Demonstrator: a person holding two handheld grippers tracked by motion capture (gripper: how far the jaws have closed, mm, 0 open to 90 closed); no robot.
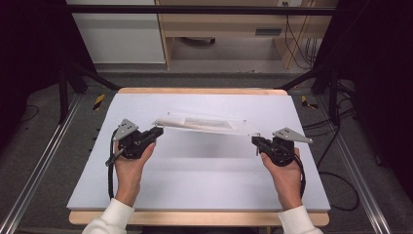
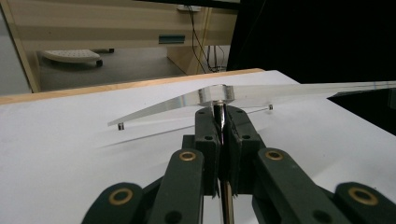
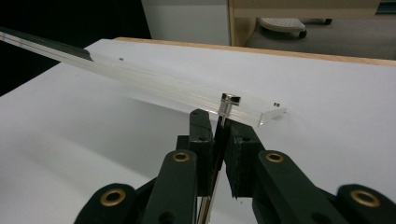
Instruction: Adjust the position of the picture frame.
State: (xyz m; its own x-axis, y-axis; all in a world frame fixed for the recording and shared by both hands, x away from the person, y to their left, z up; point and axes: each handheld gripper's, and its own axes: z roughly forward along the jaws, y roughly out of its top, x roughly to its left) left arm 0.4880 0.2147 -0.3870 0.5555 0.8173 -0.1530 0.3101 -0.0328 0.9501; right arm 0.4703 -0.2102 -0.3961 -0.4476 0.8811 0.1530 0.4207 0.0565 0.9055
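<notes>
A white mat (image 1: 204, 185) is covering the wooden table (image 1: 195, 218); a pale wood cabinet (image 1: 229, 24) is standing beyond; black cables (image 1: 297, 44) are hanging beside it.

Fingers (image 3: 219, 128) clamped on clear panel's (image 3: 154, 84) peg (image 3: 225, 106)

Beyond the far edge of the table (image 1: 199, 91) the floor (image 1: 229, 63) is plain grey, lit from above. A white cabinet (image 1: 119, 36) stands at the back left, and beside it a pale wooden desk (image 1: 219, 22) with black cables (image 1: 297, 44) hanging down its right side. A white footrest on castors (image 2: 72, 56) sits under the desk. Black frame bars (image 1: 195, 9) run across the top and slant down at both sides, where the room falls into darkness. Metal rails (image 1: 41, 165) line the floor alongside.
</notes>
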